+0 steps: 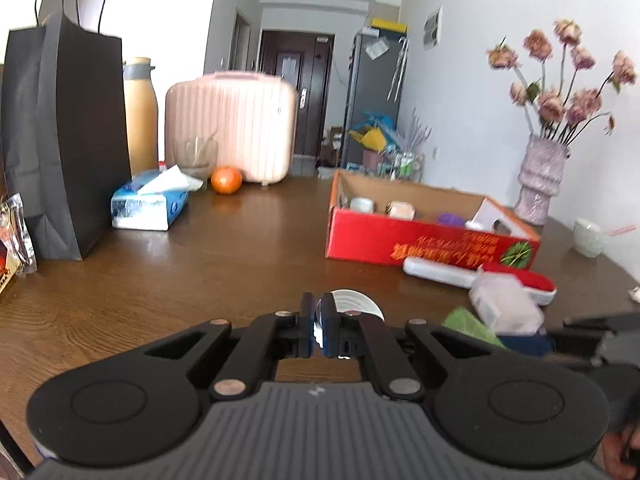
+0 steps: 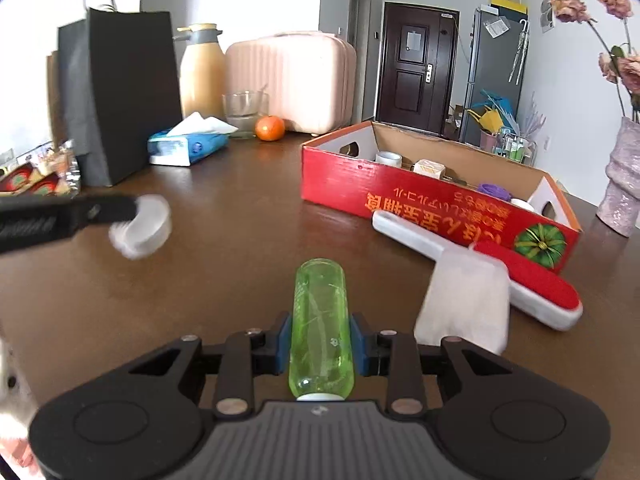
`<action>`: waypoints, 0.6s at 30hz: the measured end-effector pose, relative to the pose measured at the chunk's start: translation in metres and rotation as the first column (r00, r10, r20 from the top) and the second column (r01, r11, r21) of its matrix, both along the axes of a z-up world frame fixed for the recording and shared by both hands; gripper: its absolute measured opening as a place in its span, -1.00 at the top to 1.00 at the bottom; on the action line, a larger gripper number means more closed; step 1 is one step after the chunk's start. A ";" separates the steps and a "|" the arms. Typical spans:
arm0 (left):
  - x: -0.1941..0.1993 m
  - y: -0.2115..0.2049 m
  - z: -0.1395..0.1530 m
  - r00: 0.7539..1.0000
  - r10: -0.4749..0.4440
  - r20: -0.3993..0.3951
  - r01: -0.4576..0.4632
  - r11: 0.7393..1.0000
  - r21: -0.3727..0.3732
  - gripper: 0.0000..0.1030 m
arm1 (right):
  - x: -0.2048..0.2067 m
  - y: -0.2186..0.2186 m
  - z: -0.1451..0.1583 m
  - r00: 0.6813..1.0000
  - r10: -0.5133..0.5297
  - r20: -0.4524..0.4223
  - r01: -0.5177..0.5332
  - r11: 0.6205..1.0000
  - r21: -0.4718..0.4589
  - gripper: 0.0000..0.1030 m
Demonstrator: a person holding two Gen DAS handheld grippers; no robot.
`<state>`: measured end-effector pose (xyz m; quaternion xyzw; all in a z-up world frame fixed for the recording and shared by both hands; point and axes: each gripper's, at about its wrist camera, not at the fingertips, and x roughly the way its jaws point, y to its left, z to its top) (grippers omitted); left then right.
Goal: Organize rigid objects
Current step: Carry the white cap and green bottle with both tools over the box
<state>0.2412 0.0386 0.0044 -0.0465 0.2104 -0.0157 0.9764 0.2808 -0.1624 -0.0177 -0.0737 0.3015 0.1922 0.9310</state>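
In the left wrist view my left gripper (image 1: 318,320) is shut on the thin rim of a small white cup (image 1: 356,302), held above the brown table (image 1: 240,248). The right wrist view shows that cup (image 2: 146,226) blurred at the left, above the table. My right gripper (image 2: 321,340) is shut on a clear green bottle (image 2: 320,320), its blue pads (image 2: 285,340) against the bottle's sides; the bottle points away from me. A red cardboard box (image 2: 400,192) with several small jars inside lies ahead on the right. A white-handled red lint brush (image 2: 532,284) lies along its front wall.
A white packet (image 2: 464,300) rests against the brush. At the back left stand a black paper bag (image 2: 128,92), a tissue pack (image 2: 188,146), a glass (image 2: 244,114), an orange (image 2: 270,128), a thermos (image 2: 202,72) and a pink case (image 2: 292,80). A vase (image 1: 540,184) and a pale mug (image 1: 590,236) stand far right.
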 end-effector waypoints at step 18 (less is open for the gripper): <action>-0.089 -0.012 0.040 0.987 -0.015 0.162 0.009 0.999 0.033 0.93 | -0.097 -0.055 0.067 0.971 -0.120 0.208 0.104 0.991 0.086 0.42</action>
